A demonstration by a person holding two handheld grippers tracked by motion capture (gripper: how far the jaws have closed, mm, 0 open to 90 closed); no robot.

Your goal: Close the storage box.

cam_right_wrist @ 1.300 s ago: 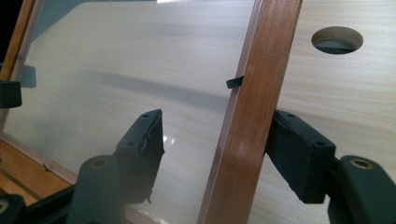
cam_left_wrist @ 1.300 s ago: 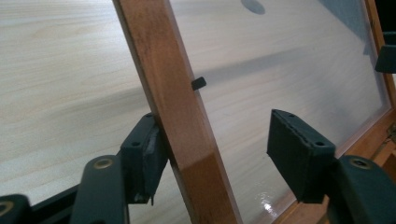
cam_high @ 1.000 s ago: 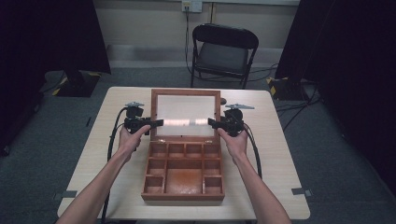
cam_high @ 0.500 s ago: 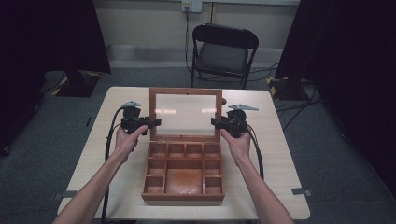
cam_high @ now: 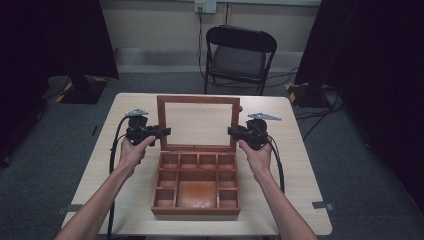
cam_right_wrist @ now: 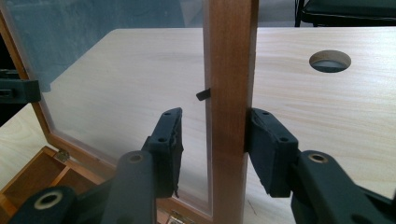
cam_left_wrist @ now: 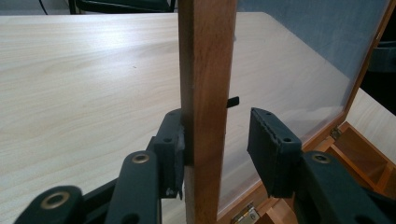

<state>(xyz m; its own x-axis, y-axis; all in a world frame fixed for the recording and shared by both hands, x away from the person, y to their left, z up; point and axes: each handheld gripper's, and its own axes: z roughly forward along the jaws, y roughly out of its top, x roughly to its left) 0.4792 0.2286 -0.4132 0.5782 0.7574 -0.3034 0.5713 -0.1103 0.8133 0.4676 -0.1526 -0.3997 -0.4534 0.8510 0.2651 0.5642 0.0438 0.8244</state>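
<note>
A wooden box (cam_high: pixel 195 211) with several compartments stands on the table, its glass-paned lid (cam_high: pixel 198 100) raised upright. My left gripper (cam_high: pixel 161 132) straddles the lid's left rail (cam_left_wrist: pixel 208 56). The rear pad (cam_left_wrist: pixel 173 149) touches the wood, while the pad on the box side (cam_left_wrist: pixel 271 149) stands a little off it. My right gripper (cam_high: pixel 234 132) straddles the right rail (cam_right_wrist: pixel 231 56). Its rear pad (cam_right_wrist: pixel 268 149) is against the wood, and the other pad (cam_right_wrist: pixel 166 144) is clear of it. Both pairs of jaws have just been closing, each with its rail between them.
The pale wooden table (cam_high: pixel 300 200) has a round cable hole (cam_right_wrist: pixel 329 60) behind the lid on the right. A black folding chair (cam_high: pixel 239 55) stands beyond the far edge. Dark curtains hang on both sides.
The lid has swung slightly further upright and the bright glare band across its glass has gone. Both hands have stayed at the lid's sides.
</note>
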